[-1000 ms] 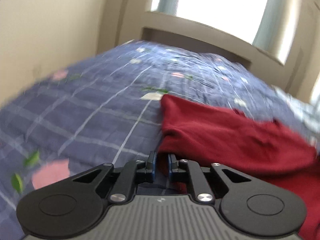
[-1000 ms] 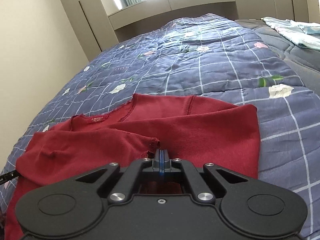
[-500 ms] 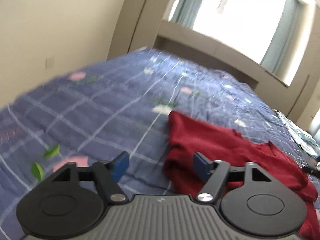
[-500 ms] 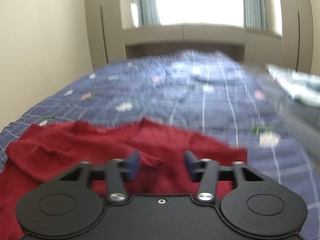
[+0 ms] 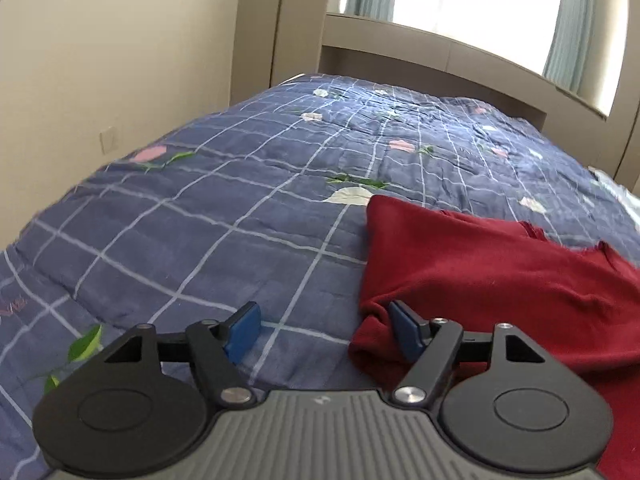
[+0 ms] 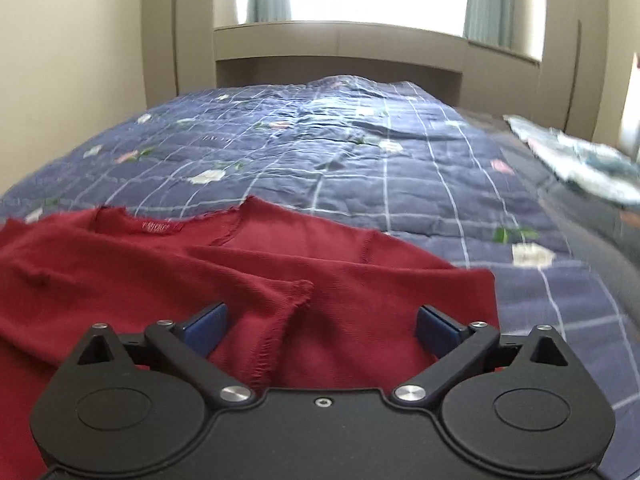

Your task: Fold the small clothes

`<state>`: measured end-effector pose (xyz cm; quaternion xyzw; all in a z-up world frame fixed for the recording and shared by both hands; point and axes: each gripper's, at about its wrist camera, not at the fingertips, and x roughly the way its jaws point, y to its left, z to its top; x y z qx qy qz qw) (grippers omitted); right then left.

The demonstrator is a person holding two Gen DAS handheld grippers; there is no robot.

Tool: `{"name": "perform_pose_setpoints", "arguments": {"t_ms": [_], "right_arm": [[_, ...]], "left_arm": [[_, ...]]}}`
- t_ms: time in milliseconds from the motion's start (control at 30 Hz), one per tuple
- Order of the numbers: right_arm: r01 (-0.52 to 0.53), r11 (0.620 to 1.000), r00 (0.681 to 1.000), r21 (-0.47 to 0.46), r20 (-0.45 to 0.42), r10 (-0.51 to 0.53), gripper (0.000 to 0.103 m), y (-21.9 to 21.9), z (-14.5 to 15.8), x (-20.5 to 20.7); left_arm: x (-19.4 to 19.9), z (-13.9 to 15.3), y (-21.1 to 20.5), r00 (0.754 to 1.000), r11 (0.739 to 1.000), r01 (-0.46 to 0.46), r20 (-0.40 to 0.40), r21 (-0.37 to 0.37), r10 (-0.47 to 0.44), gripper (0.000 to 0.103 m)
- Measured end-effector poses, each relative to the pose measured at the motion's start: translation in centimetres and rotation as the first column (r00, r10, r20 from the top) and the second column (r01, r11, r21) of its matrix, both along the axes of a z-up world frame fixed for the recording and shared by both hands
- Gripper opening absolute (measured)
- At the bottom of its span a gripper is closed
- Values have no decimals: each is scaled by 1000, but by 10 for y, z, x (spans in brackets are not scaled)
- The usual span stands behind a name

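Red knit top lies half-folded on the blue checked quilt; left gripper and right gripper gape wide, empty, likely between grasps.

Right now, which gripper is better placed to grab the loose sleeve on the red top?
Right, probably. The right gripper is open with the sleeve cuff of the red top lying between its fingers. The open left gripper sits at the garment's folded edge.

The red knit top lay spread on the bed, sleeves folded inward over its body, neckline label apparently facing up, lettering blurred.
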<state>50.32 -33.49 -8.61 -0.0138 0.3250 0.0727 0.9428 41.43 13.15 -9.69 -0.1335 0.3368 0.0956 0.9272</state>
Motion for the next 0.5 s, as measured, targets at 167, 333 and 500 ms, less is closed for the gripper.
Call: {"name": "perform_pose_setpoints", "arguments": {"t_ms": [167,333,500], "right_arm": [[-3,1000,999,7,54,2,100,-5,11,-20],[12,999,1000,-46,-10,-12,100,-1,3,-26],[3,997,1000,-76,5,-3,101,-8,16,-59]], "left_arm": [[-17,18,-1,995,1000,8,104,-28,-5,96],[-5,3,-15,998,999,12,-68,51,-9,96],[-32,14,-10,999,1000,0,-40,14,0,96]]}}
